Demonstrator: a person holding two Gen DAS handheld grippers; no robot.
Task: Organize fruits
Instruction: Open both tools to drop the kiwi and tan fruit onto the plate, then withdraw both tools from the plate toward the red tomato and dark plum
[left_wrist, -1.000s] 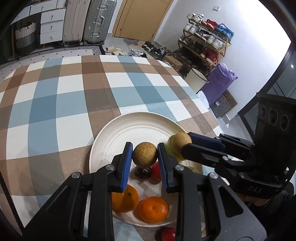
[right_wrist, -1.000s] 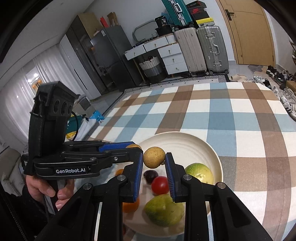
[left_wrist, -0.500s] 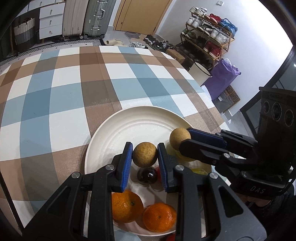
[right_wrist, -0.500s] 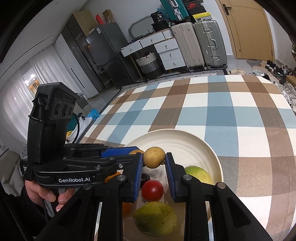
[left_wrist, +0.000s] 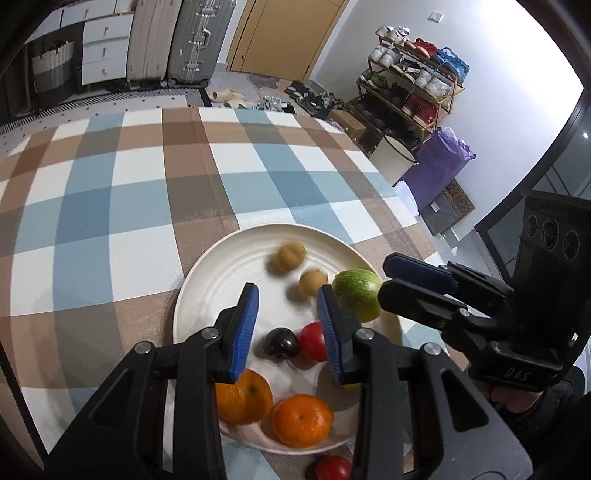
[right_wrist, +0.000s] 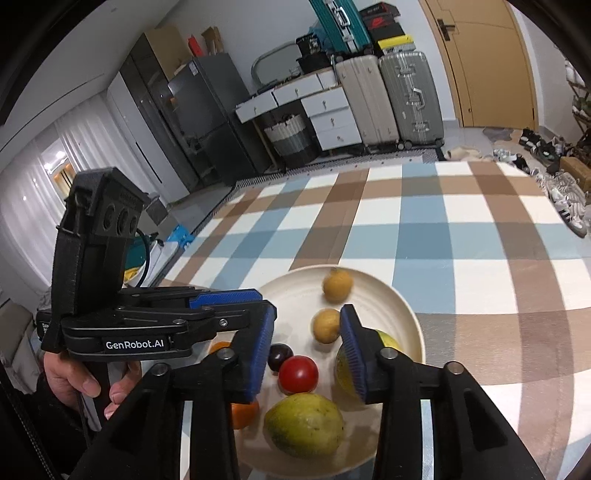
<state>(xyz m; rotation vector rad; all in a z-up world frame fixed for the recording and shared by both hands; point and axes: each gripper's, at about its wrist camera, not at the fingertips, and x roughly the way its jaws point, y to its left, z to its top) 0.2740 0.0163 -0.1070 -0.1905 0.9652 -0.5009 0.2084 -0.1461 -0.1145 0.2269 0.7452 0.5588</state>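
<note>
A white plate (left_wrist: 221, 269) (right_wrist: 402, 306) on the checked tablecloth holds two small tan round fruits (left_wrist: 291, 254) (left_wrist: 312, 282), blurred; they also show in the right wrist view (right_wrist: 338, 284) (right_wrist: 327, 325). With them lie a dark plum (left_wrist: 280, 343) (right_wrist: 279, 356), a red tomato (left_wrist: 312, 341) (right_wrist: 298, 373), two oranges (left_wrist: 243, 397) (left_wrist: 302, 419) and green-yellow fruits (left_wrist: 356, 293) (right_wrist: 304, 424). My left gripper (left_wrist: 288, 328) is open and empty above the plate. My right gripper (right_wrist: 308, 350) is open and empty beside it.
Another red tomato (left_wrist: 332, 468) lies on the cloth just off the plate's near rim. The table's right edge (left_wrist: 399, 192) drops to the floor, with a shoe rack (left_wrist: 413, 85) beyond. Suitcases (right_wrist: 388, 96) and drawers stand past the far edge.
Both grippers have opened and let go of their small tan fruits, which now lie or roll on the plate's far half. Both grippers have pulled back a little.
</note>
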